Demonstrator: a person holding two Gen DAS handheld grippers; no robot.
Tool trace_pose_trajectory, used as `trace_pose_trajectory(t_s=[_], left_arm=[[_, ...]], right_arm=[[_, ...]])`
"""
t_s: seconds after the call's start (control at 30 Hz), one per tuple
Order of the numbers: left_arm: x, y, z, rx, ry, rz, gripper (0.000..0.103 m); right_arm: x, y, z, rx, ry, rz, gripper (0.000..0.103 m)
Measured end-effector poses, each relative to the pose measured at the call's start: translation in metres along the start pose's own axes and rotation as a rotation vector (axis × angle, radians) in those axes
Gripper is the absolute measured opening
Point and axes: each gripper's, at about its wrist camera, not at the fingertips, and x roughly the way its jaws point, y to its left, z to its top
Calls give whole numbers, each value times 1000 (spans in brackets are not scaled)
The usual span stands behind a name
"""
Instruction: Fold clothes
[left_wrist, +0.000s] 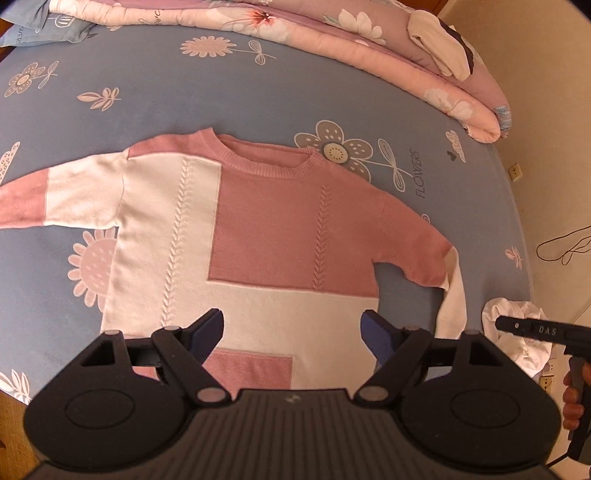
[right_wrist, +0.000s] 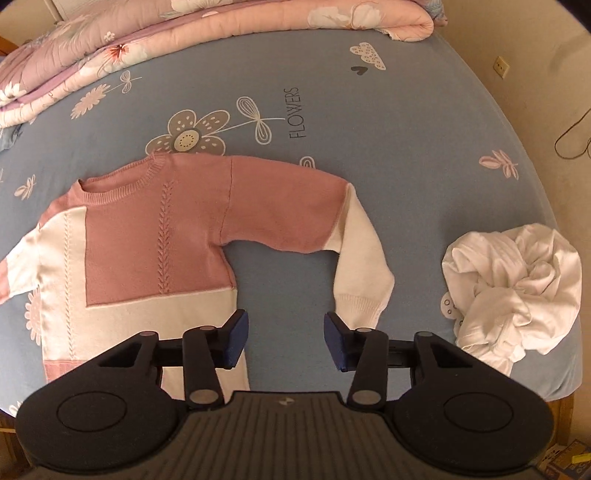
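Here, a pink and white sweater (left_wrist: 236, 236) lies flat, front up, on the blue flowered bedsheet (left_wrist: 177, 99). The left gripper (left_wrist: 293, 332) hovers spread wide over its hem, pinching nothing. The right gripper (right_wrist: 286, 338), jaws parted and empty, hangs beside the white cuff; a crumpled white garment (right_wrist: 513, 284) lies at three o'clock.

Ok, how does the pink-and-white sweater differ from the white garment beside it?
The pink-and-white knit sweater lies spread flat, front up, sleeves out; the white cloth garment sits crumpled in a heap near the bed's edge. The sweater is two-coloured with a ribbed collar; the heap is plain white. Both rest unfolded on the blue floral bedsheet, apart from each other.
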Motion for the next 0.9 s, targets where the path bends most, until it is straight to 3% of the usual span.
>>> trace_pose_trajectory(t_s=[0.17,0.33,0.4,0.53,0.63,0.9], left_arm=[[10,6,-23,-62,56,46,81],[26,-9,-42,-95,93,134,81],[24,-21,-49,-148,74,174,81],[15,-48,-71,-266,-3,170,81],[17,-66,-91,-343,-22,166,81],[4,-92,-136,-392,-120,149,81]], right_arm=[[0,-7,-4,-94,-77,-72,51],[35,-39,-16,-105,-13,6,51],[57,-52,-17,-127,11,31,51],[95,-69,-16,-219,62,60,51],[101,-75,-18,-262,65,89,53],[109,-66,-8,-441,108,80,55]])
